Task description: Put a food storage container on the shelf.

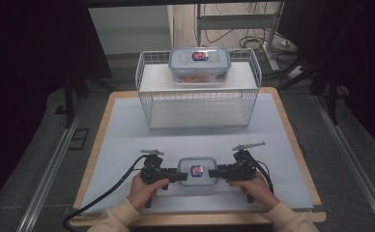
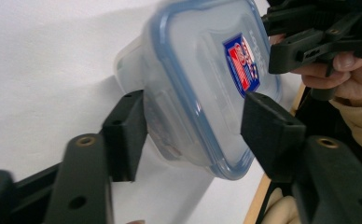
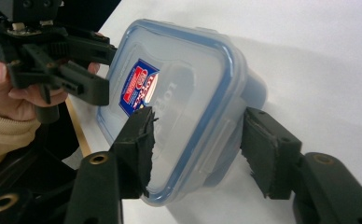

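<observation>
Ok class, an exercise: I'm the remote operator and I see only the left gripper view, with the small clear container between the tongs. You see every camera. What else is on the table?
Observer: A white wire rack stands at the table's far side.
Operator: Is anything on it?
Observer: Yes, a bigger lidded container with orange contents sits on its top shelf.
Operator: And how are the pads on the right tongs?
Observer: The right tongs straddle the small container, and their pads look ragged at the edges.
</observation>
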{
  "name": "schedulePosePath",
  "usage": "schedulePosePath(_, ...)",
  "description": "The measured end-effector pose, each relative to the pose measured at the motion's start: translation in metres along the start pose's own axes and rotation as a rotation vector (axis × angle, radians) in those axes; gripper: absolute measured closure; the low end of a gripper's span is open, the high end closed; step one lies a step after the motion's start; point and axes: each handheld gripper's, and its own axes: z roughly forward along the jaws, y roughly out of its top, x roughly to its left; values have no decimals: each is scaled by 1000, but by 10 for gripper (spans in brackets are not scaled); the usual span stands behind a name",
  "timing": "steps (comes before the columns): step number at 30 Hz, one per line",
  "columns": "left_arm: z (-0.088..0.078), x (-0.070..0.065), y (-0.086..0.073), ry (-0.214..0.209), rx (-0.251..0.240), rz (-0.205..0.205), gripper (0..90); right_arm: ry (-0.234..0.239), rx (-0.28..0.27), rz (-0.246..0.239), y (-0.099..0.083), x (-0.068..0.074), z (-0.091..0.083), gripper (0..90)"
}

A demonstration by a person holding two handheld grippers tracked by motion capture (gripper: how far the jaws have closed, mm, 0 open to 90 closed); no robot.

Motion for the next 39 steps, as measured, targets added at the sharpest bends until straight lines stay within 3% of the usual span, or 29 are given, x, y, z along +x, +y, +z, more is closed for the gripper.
schedulePosePath(11,-4,-5,-7,-3,-36,23,510,17,-22,-44,-9,4,-8,521)
schedulePosePath(39,-7,-8,-11,-7,-45,59,533,71,-26,-30,-11,0,-11,558)
